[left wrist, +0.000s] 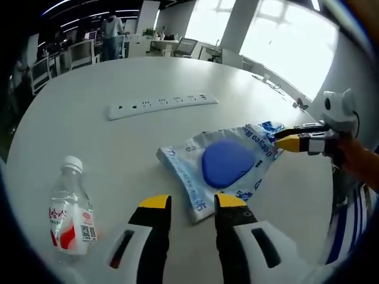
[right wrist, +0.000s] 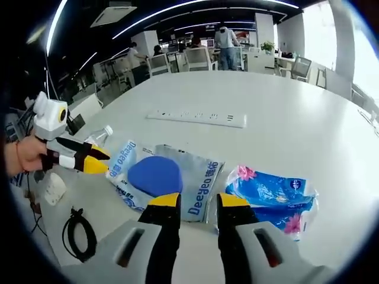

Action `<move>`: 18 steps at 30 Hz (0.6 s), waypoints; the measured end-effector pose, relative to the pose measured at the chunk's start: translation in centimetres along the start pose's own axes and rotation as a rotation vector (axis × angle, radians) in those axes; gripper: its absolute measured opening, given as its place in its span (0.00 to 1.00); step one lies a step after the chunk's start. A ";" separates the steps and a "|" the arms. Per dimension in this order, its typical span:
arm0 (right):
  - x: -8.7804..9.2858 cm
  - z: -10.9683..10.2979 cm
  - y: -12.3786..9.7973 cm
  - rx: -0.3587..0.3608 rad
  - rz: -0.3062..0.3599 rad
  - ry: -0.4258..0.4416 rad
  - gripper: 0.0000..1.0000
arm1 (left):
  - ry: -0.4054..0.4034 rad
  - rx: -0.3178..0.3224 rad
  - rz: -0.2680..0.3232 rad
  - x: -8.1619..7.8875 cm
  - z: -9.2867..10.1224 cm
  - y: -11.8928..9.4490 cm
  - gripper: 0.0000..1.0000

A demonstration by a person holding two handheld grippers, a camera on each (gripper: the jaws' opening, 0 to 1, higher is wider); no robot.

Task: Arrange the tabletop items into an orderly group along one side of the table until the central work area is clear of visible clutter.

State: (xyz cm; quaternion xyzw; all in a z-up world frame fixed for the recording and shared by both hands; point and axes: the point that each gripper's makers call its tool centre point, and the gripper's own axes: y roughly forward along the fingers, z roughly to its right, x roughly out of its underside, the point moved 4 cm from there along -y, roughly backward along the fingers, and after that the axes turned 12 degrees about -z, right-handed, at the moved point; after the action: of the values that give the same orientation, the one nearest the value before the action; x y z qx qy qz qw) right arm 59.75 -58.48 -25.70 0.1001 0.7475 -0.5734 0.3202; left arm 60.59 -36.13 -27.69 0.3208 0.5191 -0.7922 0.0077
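Not much tidied yet. The wipes pack (left wrist: 228, 165), with its blue lid, lies mid-table (left wrist: 89, 89). The right hand-held gripper (left wrist: 284, 141) pinches the pack's corner, jaws closed on it. The left hand-held gripper (left wrist: 192, 204) hovers just short of the pack's near edge, jaws apart, holding nothing. The bottle (left wrist: 72, 207) lies near the left side, the power strip (left wrist: 160, 103) sits farther back, and a tissue pack (right wrist: 275, 198) rests beside the wipes. I'd say everything is yet to be grouped along one side.
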 end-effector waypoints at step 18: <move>-1.4 -1.4 -1.8 -0.061 0.014 -0.027 0.43 | 0.030 0.019 0.026 -0.2 0.6 -2.4 0.45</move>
State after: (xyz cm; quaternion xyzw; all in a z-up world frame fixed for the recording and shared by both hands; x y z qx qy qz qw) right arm 59.41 -57.44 -23.25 0.0879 0.7594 -0.5494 0.3372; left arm 59.64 -35.56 -25.46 0.3395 0.5075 -0.7919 0.0069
